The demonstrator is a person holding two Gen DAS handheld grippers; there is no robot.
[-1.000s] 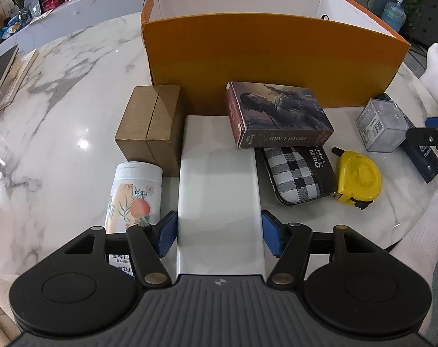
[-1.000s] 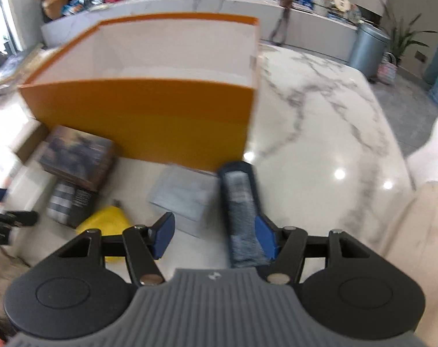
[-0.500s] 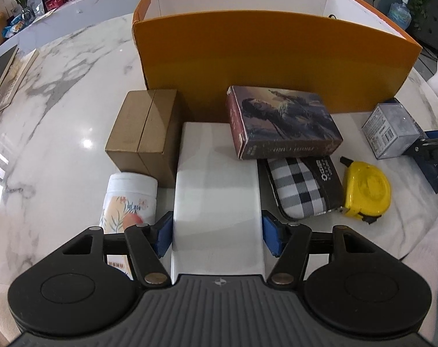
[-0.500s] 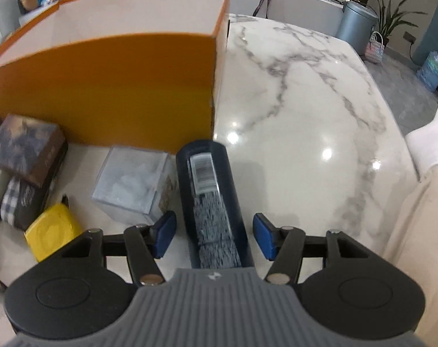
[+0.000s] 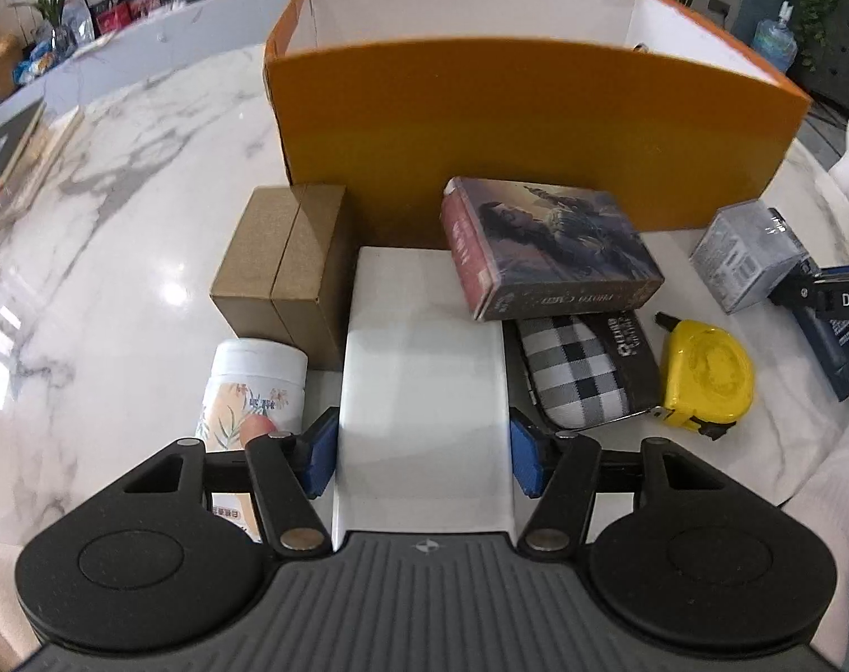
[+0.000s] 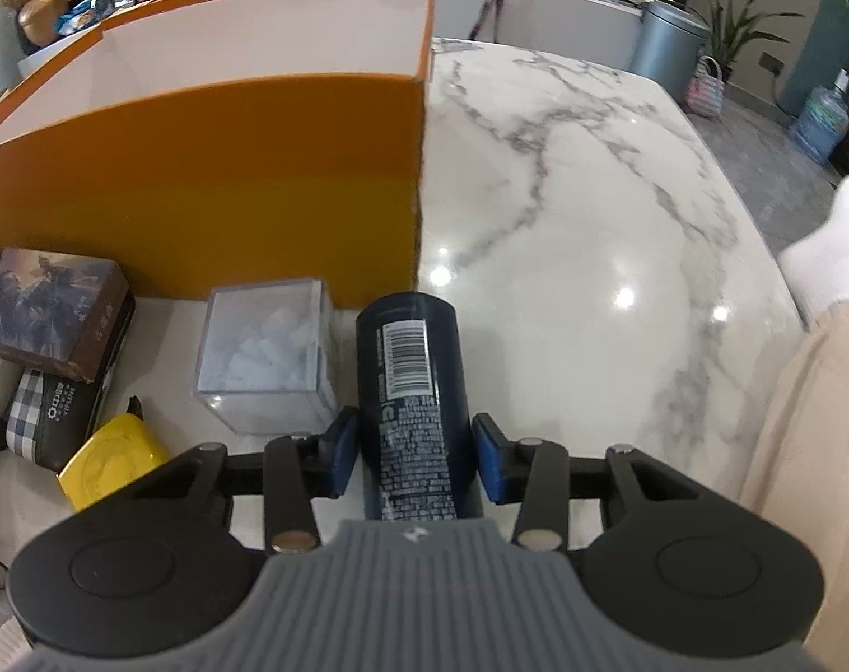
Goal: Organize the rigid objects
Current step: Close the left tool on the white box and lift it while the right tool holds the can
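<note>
Left tongs (image 5: 423, 462): clamped on white box (image 5: 424, 369) | right tongs (image 6: 409, 456): just closing around dark can (image 6: 413, 392), lying on tabletop (image 6: 592, 224) (barely touching) | squeeze firmly before you lift toward orange box (image 6: 228, 168).

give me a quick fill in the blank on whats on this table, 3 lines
1. The left hand-held gripper straddles a ____ box.
2. The dark blue can between the right hand-held gripper pads lies on its ____.
3. The tape measure is ____ in colour.

Missing words: white; side; yellow
</note>
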